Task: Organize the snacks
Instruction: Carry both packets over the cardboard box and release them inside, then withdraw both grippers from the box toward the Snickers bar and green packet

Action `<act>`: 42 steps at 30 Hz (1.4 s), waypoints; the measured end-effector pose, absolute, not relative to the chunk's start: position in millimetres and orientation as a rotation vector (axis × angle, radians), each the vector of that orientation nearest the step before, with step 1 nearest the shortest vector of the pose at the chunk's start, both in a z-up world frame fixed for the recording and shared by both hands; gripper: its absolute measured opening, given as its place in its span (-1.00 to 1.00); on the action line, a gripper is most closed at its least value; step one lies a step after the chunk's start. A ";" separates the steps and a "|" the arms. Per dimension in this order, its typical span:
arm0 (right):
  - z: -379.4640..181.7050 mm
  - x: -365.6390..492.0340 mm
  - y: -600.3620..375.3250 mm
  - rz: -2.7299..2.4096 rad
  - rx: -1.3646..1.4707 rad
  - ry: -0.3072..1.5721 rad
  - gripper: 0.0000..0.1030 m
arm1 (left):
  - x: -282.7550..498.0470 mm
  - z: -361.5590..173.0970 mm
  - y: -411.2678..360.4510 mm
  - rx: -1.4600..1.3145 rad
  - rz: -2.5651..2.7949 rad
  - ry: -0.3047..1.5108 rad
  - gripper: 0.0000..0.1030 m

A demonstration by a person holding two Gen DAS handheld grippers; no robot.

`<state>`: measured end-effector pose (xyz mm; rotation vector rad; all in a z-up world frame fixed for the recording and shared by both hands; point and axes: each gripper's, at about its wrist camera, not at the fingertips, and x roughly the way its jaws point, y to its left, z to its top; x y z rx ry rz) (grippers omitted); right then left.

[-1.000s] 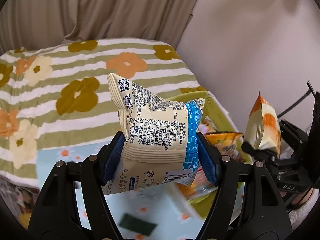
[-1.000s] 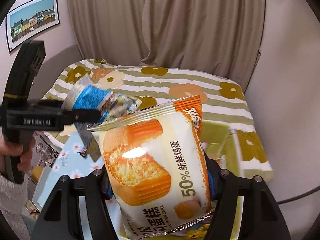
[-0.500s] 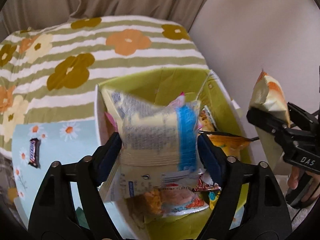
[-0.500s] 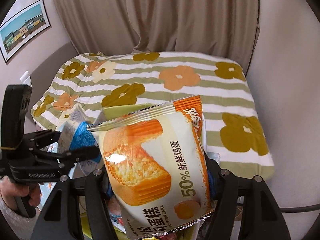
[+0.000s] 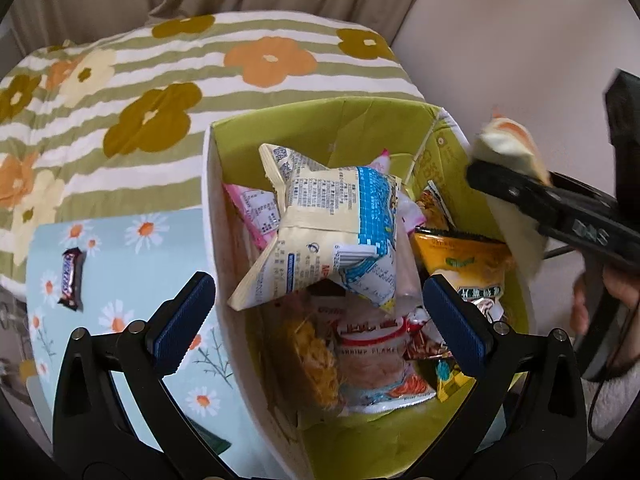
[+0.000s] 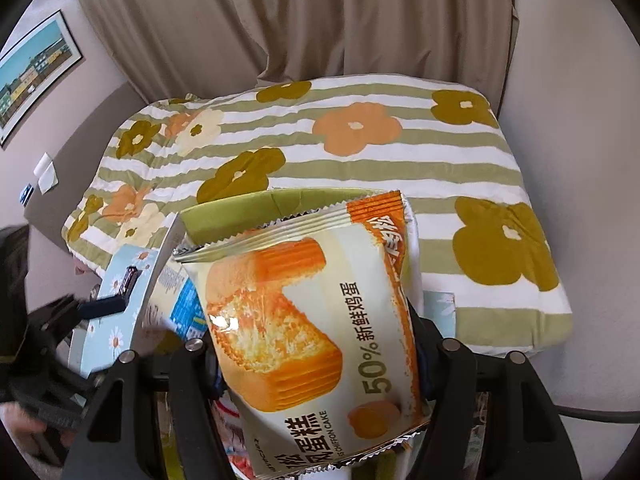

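While the left gripper (image 5: 318, 322) hangs over the green box (image 5: 280, 128), its jaws have just been opening and now stand wide, pads clear of the cream-and-blue snack bag (image 5: 332, 240), which rests loose on top of the heap of packets inside. The right gripper (image 6: 314, 360) is beside the box with the cake packet (image 6: 316, 336) between its jaws. They have eased apart a little, though the packet looks gripped yet — not dropped.

What worries me is the pile. The cream-and-blue bag sits high and puffy, propped on its corners, so the cake packet landing on it could slide off toward the rim rather than settle. The two tools are also close together over one small opening — a clash seems possible. One chocolate bar (image 5: 71, 279) lies out on the flowered mat (image 5: 132, 264), not yet tidied.
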<state>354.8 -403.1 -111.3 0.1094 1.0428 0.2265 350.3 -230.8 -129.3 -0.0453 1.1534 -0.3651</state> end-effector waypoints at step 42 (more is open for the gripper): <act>-44.9 231.4 -171.9 0.366 -0.010 0.750 1.00 | 295.3 -88.7 46.9 0.026 -0.167 1.005 1.00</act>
